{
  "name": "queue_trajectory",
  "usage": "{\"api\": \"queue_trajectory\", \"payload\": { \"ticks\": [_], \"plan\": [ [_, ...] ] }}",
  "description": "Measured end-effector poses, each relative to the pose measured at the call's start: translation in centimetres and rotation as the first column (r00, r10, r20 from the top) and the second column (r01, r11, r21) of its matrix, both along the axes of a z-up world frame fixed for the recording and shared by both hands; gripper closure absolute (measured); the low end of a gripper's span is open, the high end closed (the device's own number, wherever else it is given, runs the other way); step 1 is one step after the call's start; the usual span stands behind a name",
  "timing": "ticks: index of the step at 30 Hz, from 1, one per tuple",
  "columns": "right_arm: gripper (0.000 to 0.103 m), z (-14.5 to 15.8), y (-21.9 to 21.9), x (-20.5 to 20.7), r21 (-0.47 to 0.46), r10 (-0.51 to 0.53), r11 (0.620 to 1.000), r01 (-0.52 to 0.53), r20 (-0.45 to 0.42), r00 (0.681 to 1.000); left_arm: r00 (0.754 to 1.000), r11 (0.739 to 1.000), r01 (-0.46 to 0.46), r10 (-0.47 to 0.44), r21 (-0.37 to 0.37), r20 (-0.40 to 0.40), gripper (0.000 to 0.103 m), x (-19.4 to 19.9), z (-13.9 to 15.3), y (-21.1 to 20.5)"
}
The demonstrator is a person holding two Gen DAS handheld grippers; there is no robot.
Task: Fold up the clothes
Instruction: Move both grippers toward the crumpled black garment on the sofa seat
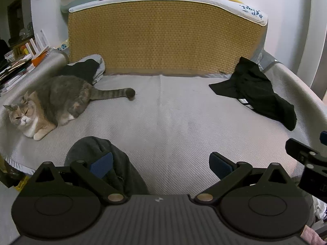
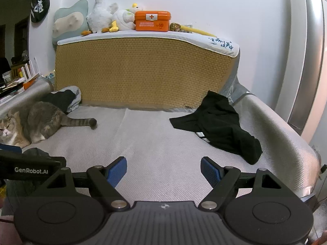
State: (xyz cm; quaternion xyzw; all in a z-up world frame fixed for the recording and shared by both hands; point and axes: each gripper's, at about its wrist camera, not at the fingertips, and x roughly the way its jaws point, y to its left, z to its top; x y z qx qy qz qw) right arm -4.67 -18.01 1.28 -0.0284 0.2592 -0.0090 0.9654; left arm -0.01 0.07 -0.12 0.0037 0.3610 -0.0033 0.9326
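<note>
Two hand-held grippers are seen, one per wrist view. The left hand-held gripper (image 1: 161, 166) is held wide apart above the near edge of the bed (image 1: 173, 122), nothing between its blue pads; its left pad overlaps a dark grey garment (image 1: 106, 163) bunched at the near edge. The right hand-held gripper (image 2: 163, 172) is likewise spread wide and empty over bare grey bed cover.

Three garments are counted on the bed. Besides the dark grey one nearest, a black garment (image 2: 220, 126) with a pale striped band is crumpled at the right, its long axis running diagonally from the far headboard corner down toward the near right edge. A third, black-and-grey garment (image 1: 85, 67) is bundled at the far left against the headboard.

One cat (image 1: 51, 106) is lying at the left, head toward the near left, tail stretched toward the middle. Farther off, one woven headboard (image 2: 143, 71) is seen, and on its top one orange first-aid box (image 2: 152, 21) beside several plush toys (image 2: 102, 14).
</note>
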Motion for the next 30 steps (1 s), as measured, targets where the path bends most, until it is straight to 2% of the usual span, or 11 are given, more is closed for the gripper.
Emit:
{"api": "queue_trajectory", "payload": {
  "ticks": [14,25,30],
  "plan": [
    [0.021,-0.5,0.4,0.6,-0.006,-0.013,1.0,0.013,-0.023,1.0,1.0,1.0,0.015,-0.015,-0.018,0.022,0.0,0.7,-0.3,0.6],
    [0.021,-1.5,-0.1,0.5,0.019,-0.009,1.0,0.01,-0.048,0.999,0.998,0.999,0.045,-0.045,0.007,0.044,0.0,0.9,-0.2,-0.6],
    [0.021,-1.5,-0.8,1.3,0.019,-0.036,0.999,0.037,-0.052,0.998,0.998,0.998,0.055,-0.055,-0.014,0.02,0.0,1.2,-0.8,-0.9]
  ]
}}
